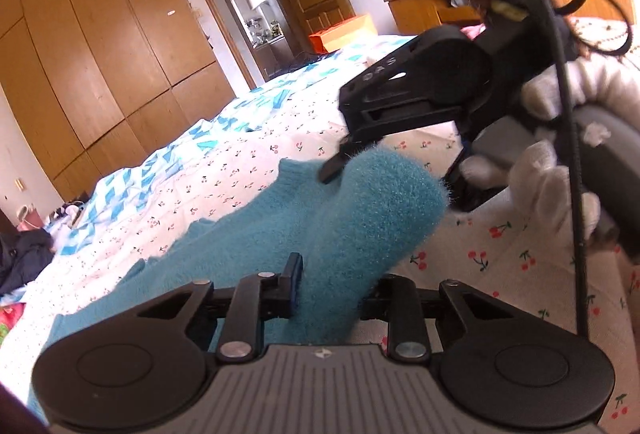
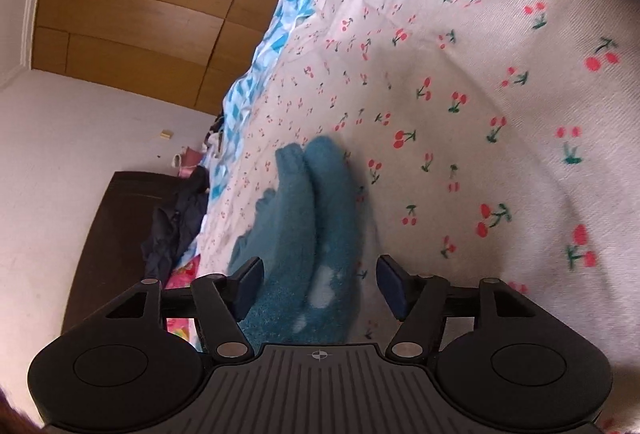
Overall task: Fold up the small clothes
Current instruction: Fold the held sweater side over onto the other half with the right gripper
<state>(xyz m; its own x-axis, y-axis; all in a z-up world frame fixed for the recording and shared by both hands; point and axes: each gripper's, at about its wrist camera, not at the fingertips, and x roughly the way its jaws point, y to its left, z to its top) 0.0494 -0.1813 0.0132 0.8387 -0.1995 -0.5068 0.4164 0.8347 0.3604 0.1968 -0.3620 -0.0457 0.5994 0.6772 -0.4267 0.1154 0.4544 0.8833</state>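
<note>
Fuzzy teal socks [image 1: 360,209] lie on the cherry-print bedsheet [image 1: 248,161]. In the left wrist view my left gripper [image 1: 332,294] is shut on one end of them. My right gripper [image 1: 340,161] shows there as a black tool whose fingertips touch the far end. In the right wrist view the two socks [image 2: 312,218] lie side by side, running between the fingers [image 2: 390,284] of my right gripper [image 2: 320,286]. Its jaws stand wide, with gaps on both sides of the socks.
A blue and white checked blanket [image 1: 224,113] lies on the bed's far side. Wooden wardrobes [image 1: 100,45], an open doorway [image 1: 252,13] and a wooden desk [image 1: 432,5] stand behind. The person's white-gloved hand [image 1: 548,185] holds the right gripper. Dark clothes [image 2: 176,222] lie beside the bed.
</note>
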